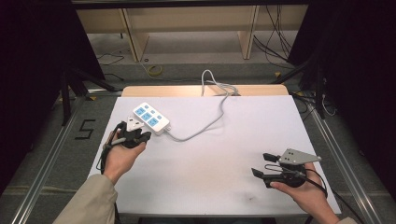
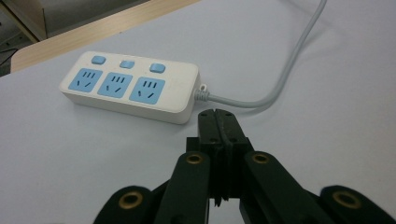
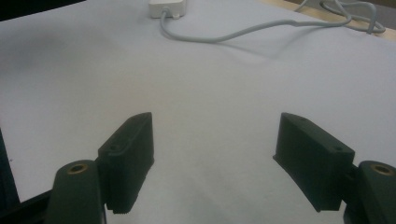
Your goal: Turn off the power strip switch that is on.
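Power strip (image 2: 130,86) just beyond closed left gripper (image 2: 220,125), not touching.

I count one power strip (image 2: 130,86) on the table (image 1: 210,154). It carries three blue sockets (image 2: 114,84) in a row and three small blue buttons (image 2: 127,64) above them. One grey cord (image 2: 280,79) runs out of its end. I hold two grippers, the left gripper (image 1: 140,136) and the right gripper (image 1: 261,164), one per hand.
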Demonstrator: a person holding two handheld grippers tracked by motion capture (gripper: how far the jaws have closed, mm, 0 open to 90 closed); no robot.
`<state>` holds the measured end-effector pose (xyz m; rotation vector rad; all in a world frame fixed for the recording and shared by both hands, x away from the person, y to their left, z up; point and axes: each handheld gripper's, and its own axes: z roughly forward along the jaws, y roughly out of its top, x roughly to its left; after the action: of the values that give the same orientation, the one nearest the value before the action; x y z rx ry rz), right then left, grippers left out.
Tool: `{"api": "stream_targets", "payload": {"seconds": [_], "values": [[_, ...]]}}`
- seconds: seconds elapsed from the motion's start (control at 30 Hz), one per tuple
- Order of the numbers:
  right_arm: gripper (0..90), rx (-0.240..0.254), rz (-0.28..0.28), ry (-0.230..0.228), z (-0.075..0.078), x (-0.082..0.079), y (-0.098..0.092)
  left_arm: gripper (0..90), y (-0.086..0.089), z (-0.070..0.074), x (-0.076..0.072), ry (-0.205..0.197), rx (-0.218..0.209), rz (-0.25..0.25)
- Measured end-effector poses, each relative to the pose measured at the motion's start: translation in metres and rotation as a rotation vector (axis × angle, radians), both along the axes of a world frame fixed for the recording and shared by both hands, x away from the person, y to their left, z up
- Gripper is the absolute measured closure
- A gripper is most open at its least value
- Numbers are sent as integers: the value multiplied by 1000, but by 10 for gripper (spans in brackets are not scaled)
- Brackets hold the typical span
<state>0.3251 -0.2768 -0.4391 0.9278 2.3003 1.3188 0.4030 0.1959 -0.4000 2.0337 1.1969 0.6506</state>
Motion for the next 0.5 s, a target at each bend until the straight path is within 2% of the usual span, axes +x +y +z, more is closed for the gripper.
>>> {"api": "stream_targets", "payload": {"seconds": [0.07, 0.5], "values": [[282, 2, -1, 2, 0, 0, 0, 900, 2, 3, 7, 5, 1, 9], [283, -3, 0, 1, -1, 0, 0, 900, 4, 8, 26, 32, 22, 19]]}}
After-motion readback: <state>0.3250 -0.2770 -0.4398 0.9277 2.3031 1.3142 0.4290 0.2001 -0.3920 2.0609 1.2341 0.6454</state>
